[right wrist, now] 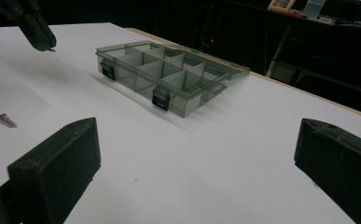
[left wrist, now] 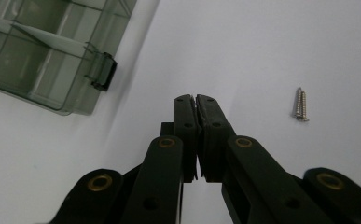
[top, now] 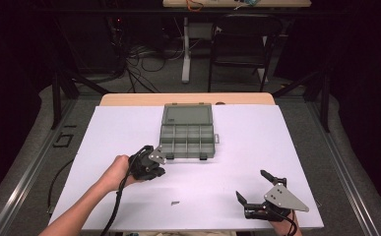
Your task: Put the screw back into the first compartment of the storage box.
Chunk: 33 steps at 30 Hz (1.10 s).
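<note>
Showing no readable writing: compartment box.

screws lie on the table, before the organizer box.

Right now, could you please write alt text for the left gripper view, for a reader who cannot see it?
The left claw, black with its jaws shut, points over a white table. Two small silver screws lie side by side to its right. The corner of an open grey organizer box with a dark latch sits at upper left.
</note>
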Each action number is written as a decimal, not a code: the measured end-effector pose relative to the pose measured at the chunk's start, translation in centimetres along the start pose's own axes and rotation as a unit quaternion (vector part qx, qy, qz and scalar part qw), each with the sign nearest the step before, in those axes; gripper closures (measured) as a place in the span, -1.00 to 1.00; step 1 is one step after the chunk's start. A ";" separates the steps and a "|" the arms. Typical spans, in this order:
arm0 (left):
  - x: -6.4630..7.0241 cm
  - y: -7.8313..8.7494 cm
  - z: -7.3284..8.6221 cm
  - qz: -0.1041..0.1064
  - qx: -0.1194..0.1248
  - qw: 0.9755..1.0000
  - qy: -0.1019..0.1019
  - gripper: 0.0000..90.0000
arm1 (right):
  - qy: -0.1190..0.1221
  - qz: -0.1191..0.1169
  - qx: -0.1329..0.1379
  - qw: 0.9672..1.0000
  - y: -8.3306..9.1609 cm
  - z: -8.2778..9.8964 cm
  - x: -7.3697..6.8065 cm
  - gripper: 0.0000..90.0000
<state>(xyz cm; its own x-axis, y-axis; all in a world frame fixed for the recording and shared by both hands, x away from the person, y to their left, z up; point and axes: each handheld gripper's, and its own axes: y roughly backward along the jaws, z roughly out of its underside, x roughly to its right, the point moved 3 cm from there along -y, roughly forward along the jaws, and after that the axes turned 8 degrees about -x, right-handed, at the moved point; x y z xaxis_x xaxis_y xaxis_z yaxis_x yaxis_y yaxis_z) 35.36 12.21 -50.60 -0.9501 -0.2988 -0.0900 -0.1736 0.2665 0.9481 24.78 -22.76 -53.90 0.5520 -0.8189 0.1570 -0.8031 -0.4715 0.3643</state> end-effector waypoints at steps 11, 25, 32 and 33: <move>-2.0 1.1 0.1 -0.012 -0.009 1.000 0.011 0.95 | -0.001 0.000 -0.001 1.000 0.0 0.0 0.0 -1.00; -4.2 2.5 -0.9 -0.025 -0.006 0.999 0.021 0.95 | 0.001 -0.001 -0.001 1.000 0.0 0.0 0.0 -1.00; -5.6 2.7 -1.6 -0.031 -0.012 0.999 0.025 0.95 | 0.000 -0.001 0.001 1.000 0.0 0.0 0.0 -1.00; -5.7 2.7 -1.7 -0.031 -0.011 0.999 0.029 0.95 | 0.001 -0.001 -0.001 1.000 0.0 0.0 0.0 -1.00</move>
<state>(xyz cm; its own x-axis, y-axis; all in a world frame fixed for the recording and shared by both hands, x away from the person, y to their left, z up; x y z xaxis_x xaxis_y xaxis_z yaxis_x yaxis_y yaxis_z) 40.78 13.08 -46.98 -0.9211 -0.3663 -0.1316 -0.2252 0.2259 0.9477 24.77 -22.77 -53.92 0.5539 -0.8174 0.1580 -0.8017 -0.4724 0.3662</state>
